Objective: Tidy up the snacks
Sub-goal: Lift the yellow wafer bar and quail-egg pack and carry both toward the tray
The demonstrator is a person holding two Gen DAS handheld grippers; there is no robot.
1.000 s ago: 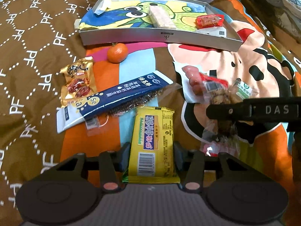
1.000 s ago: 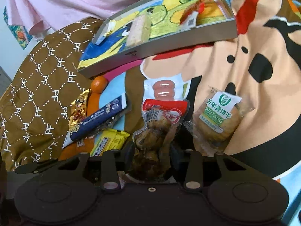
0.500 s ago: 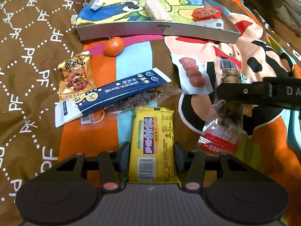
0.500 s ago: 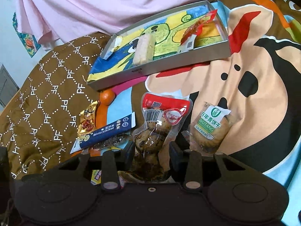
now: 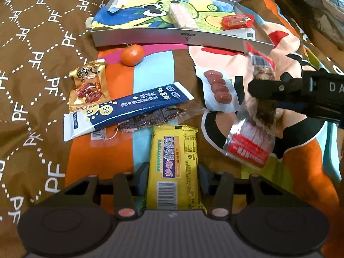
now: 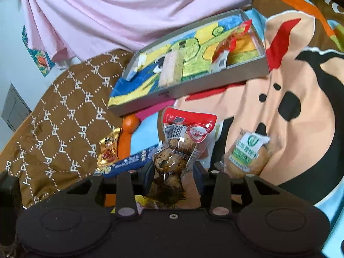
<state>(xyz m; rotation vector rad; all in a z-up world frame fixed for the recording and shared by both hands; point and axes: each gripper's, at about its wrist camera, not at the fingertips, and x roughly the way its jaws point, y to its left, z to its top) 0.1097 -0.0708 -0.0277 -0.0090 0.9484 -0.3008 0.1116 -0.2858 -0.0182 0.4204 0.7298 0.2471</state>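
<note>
Nearest, the left tool (image 5: 173, 175) is clenched on the yellow bar (image 5: 174, 167), which lies flat on the bed (image 5: 32, 68). The right tool (image 6: 174, 173) grips the egg pouch (image 6: 182, 142), hanging clear of the bedding. I'd carry the pouch high and level so its loose end clears the tray (image 5: 172, 37) wall. Between lie the blue sachet (image 5: 129, 109), sausage pack (image 5: 218, 90) and orange (image 5: 132, 54); 2 snacks already sit in the tray.
</note>
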